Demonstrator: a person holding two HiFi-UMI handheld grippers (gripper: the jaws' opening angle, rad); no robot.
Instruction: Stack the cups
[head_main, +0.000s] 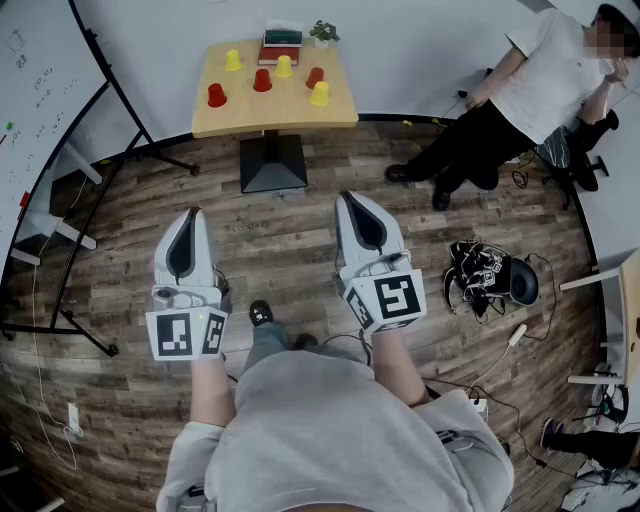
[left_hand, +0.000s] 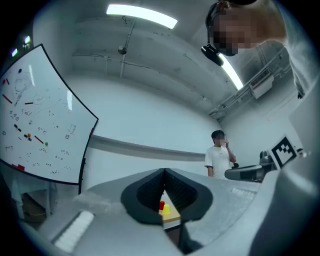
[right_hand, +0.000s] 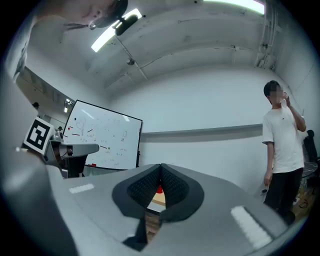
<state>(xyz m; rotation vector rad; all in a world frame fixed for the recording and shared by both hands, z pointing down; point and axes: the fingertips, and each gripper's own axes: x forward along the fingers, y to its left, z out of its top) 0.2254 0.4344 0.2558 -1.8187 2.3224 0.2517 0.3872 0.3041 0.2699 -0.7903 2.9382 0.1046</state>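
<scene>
Cups (head_main: 262, 80), three red, three yellow, each alone on table (head_main: 280, 112)

My shirt (head_main: 330, 425): light grey, short sleeves.
My left gripper (head_main: 191, 216): pale grey shell, black inset, black-and-white marker cube (head_main: 186, 334).
My right gripper (head_main: 350, 198): same build.

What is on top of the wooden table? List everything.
On the table stand three red cups and three yellow cups, all apart and none stacked. At its far edge are books and a small potted plant. Anything under the books is covered.
</scene>
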